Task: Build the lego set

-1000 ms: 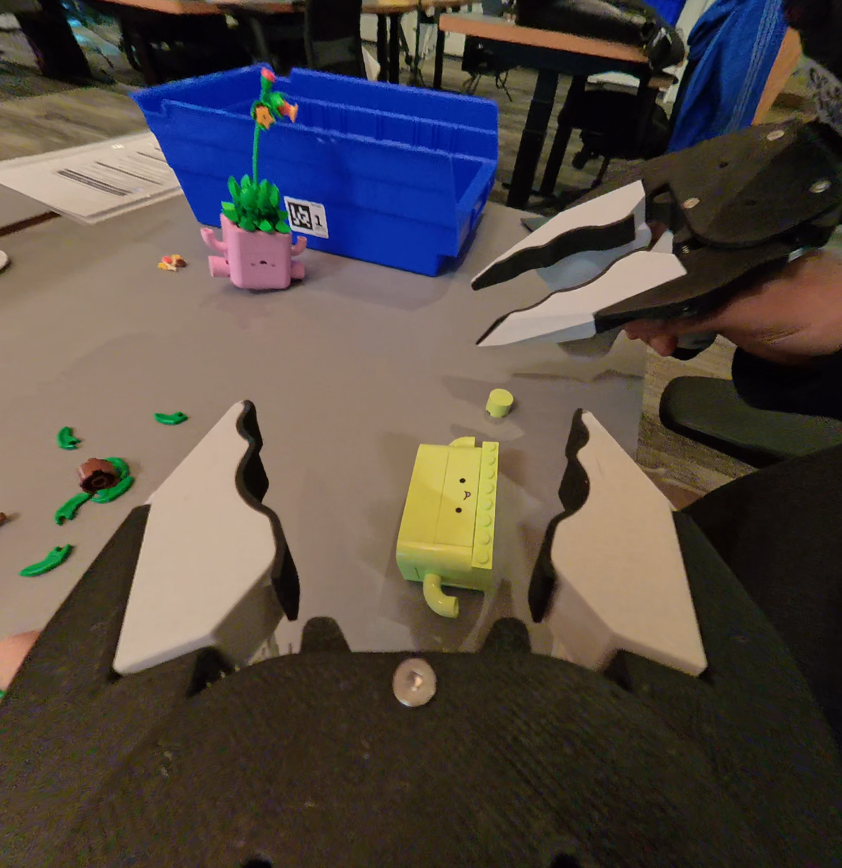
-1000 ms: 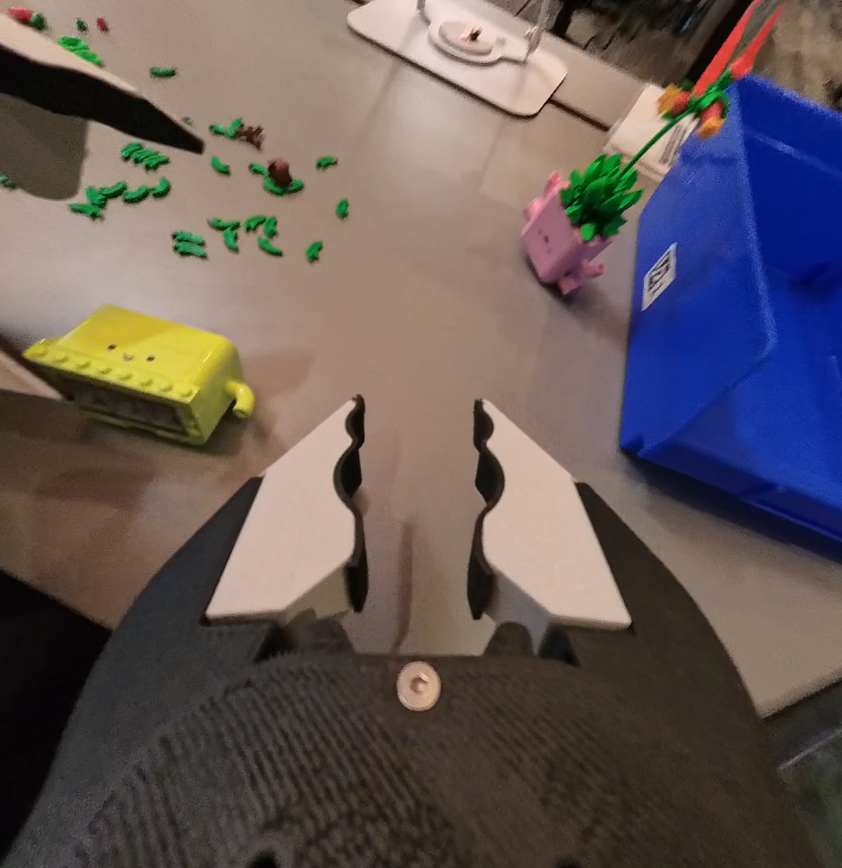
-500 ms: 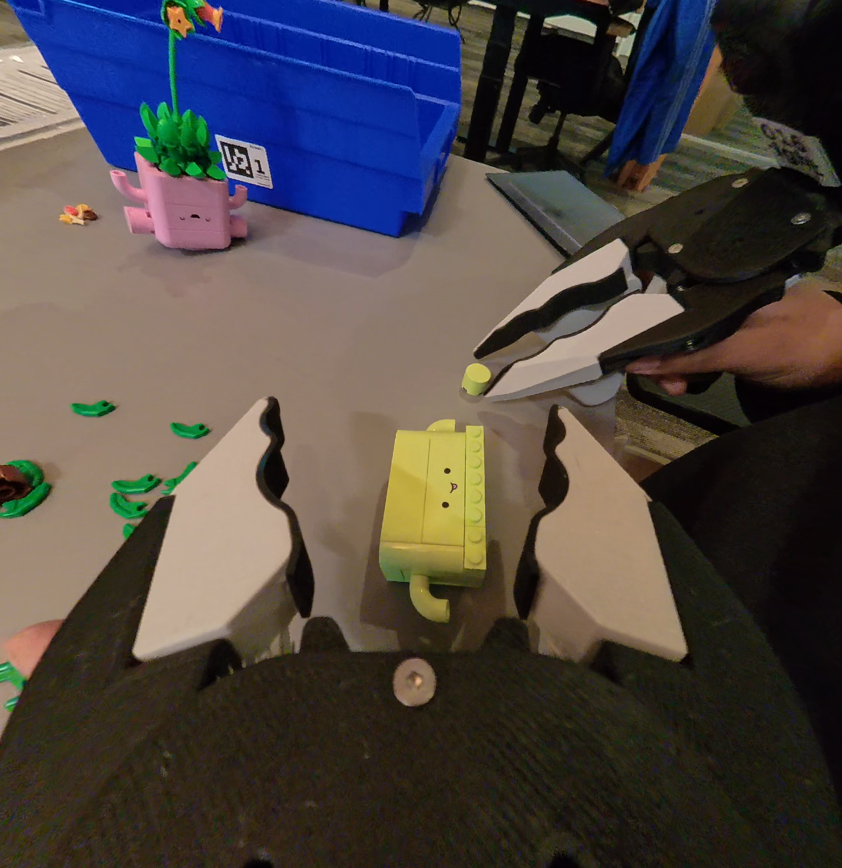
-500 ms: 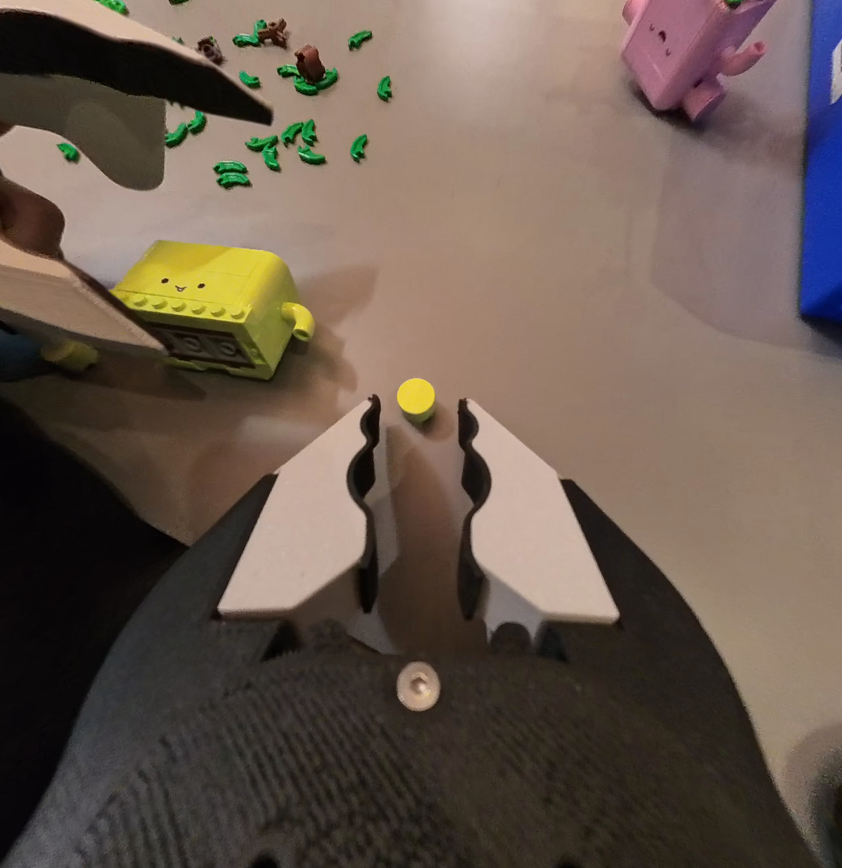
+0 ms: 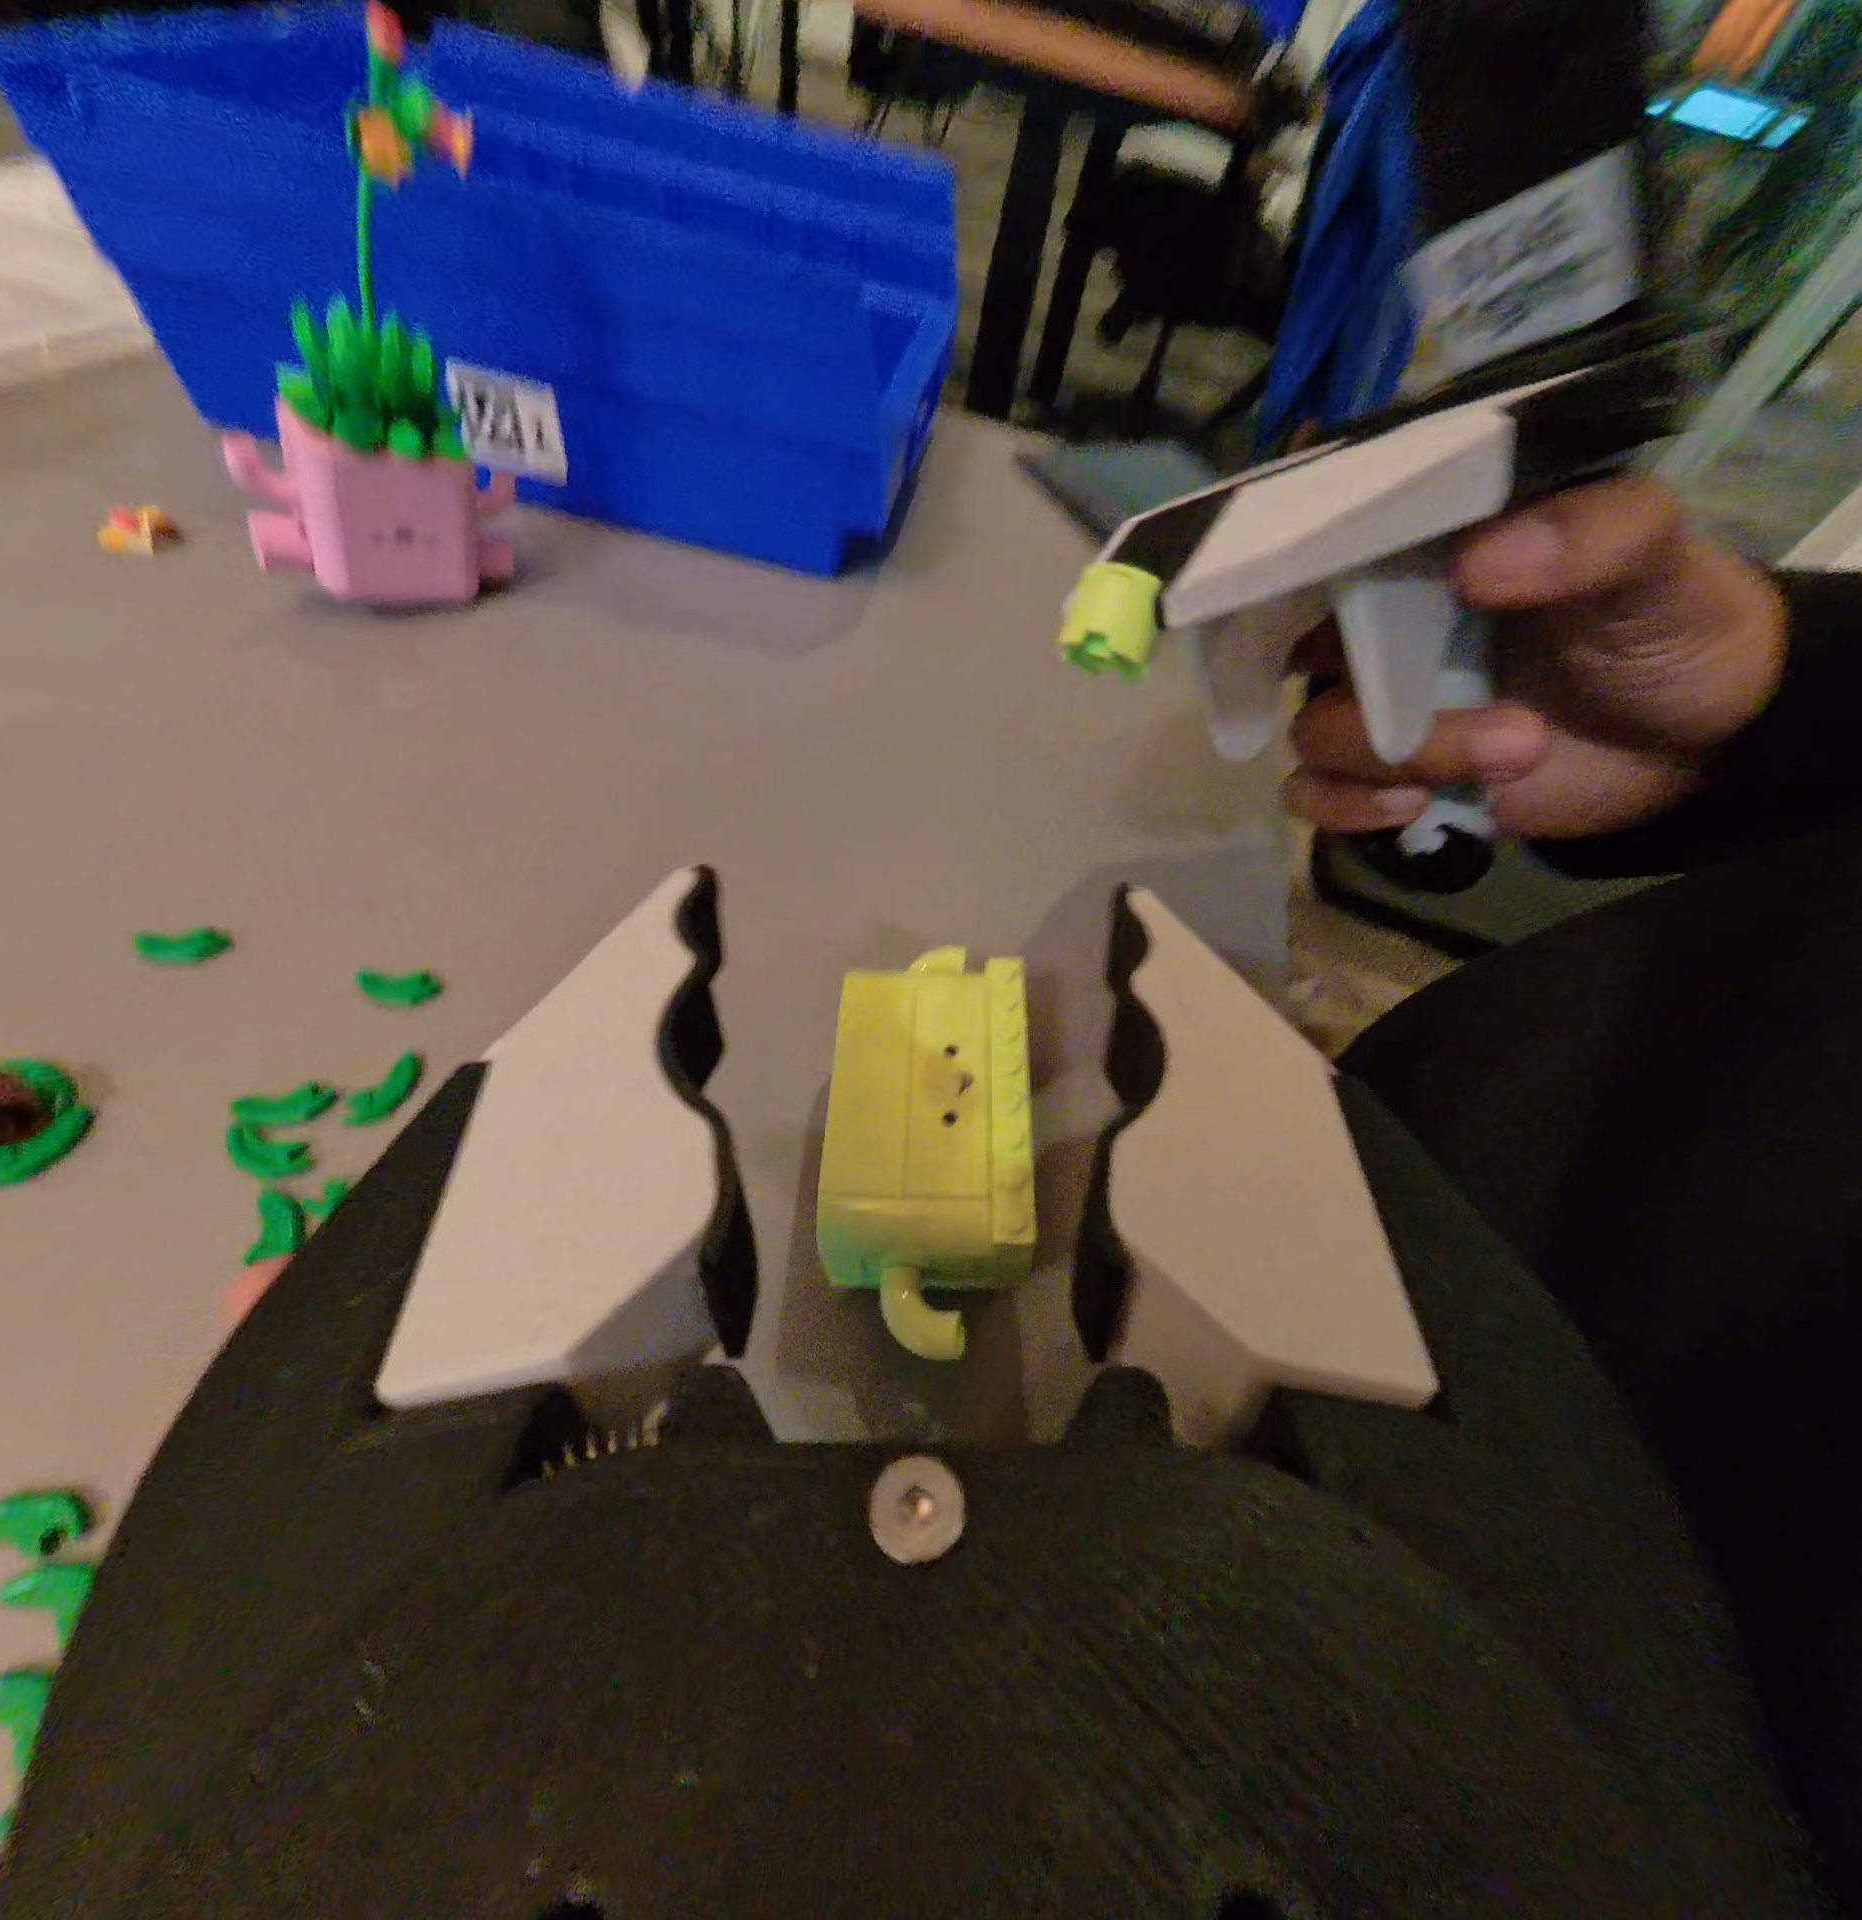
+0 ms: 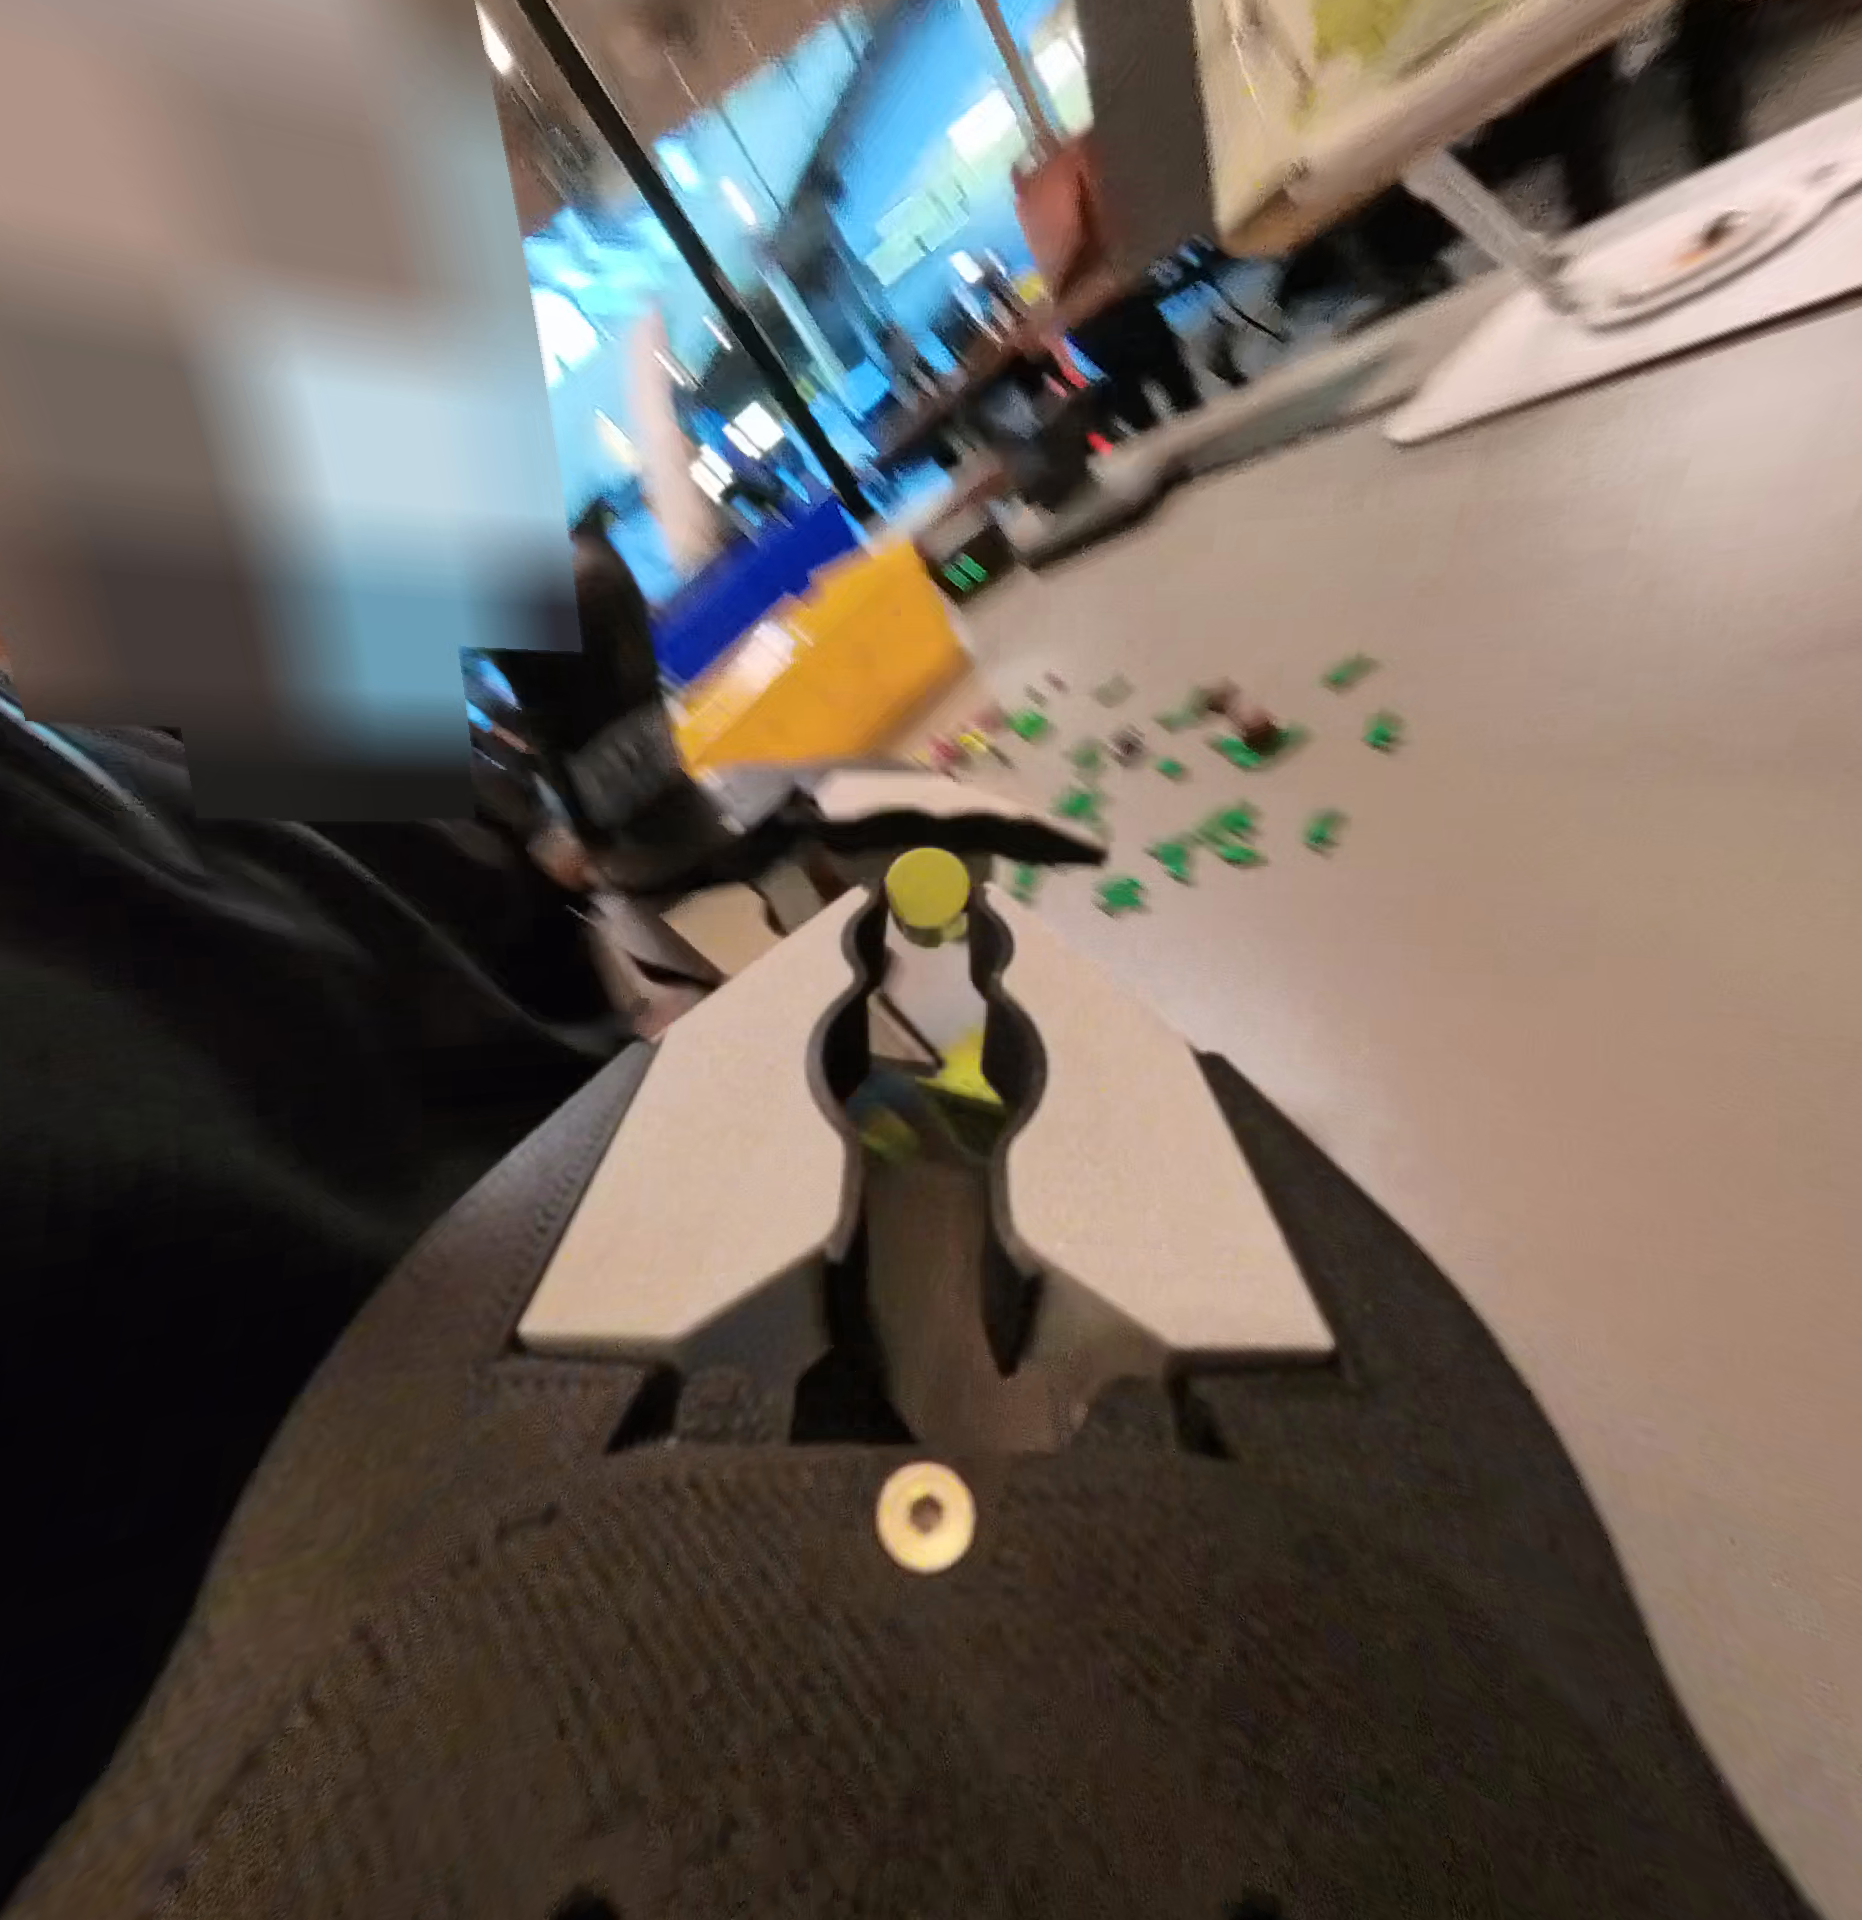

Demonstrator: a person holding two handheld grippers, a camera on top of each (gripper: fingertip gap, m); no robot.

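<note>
Left wrist view alone showed the yellow-green block figure (image 5: 932,1122) lying on its side near the counter's (image 5: 594,790) right edge, between the left gripper's (image 5: 911,894) spread fingers, untouched. Right gripper (image 6: 925,914), hand-held, raised off the counter, clamped a small yellow-green round piece (image 6: 927,891). Farther: green leaf pieces (image 6: 1207,831), blurred.

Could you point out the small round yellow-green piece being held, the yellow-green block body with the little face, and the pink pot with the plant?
small round piece (image 5: 1109,620), left wrist view, its side.
yellow-green block body (image 5: 922,1122), left wrist view, its top face.
pink pot (image 5: 392,530), left wrist view, its front face.
</note>
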